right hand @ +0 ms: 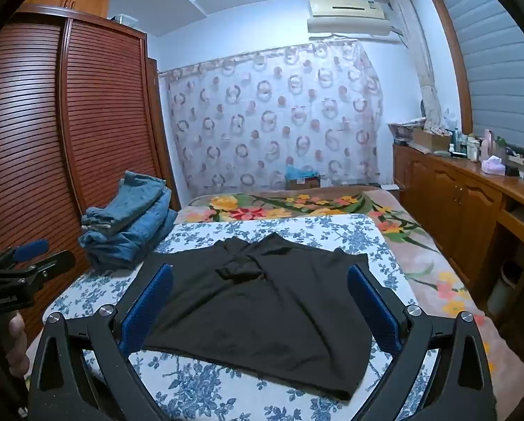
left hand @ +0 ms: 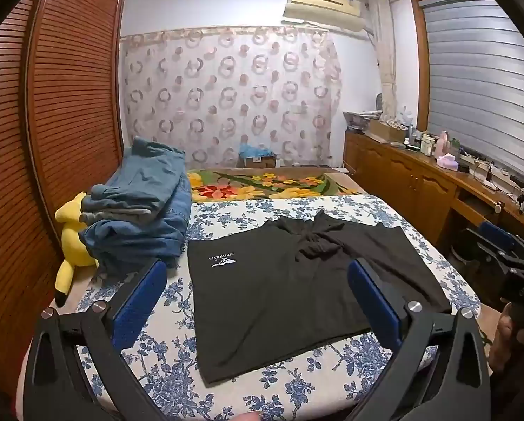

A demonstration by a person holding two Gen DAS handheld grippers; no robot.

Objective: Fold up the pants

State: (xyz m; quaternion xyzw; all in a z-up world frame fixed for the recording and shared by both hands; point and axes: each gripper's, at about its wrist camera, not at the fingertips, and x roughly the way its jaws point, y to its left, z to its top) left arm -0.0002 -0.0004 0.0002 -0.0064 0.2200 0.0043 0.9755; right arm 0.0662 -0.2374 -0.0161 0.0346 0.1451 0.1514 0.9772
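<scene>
Black shorts (left hand: 279, 291) lie spread flat on the blue-flowered sheet (left hand: 177, 379), with a white logo (left hand: 223, 261) near the left side and a bunched crotch at the far middle. They also show in the right wrist view (right hand: 254, 312). My left gripper (left hand: 258, 280) is open and empty, held above the near part of the shorts. My right gripper (right hand: 262, 284) is open and empty, also above the shorts. The right gripper also shows at the right edge of the left wrist view (left hand: 500, 245), and the left gripper at the left edge of the right wrist view (right hand: 23, 259).
A stack of folded jeans (left hand: 146, 207) sits at the bed's left side beside a yellow plush toy (left hand: 72, 242). A floral blanket (left hand: 262, 182) covers the far bed. A louvered wardrobe (left hand: 51, 105) stands left, a wooden cabinet (left hand: 409, 172) with clutter right.
</scene>
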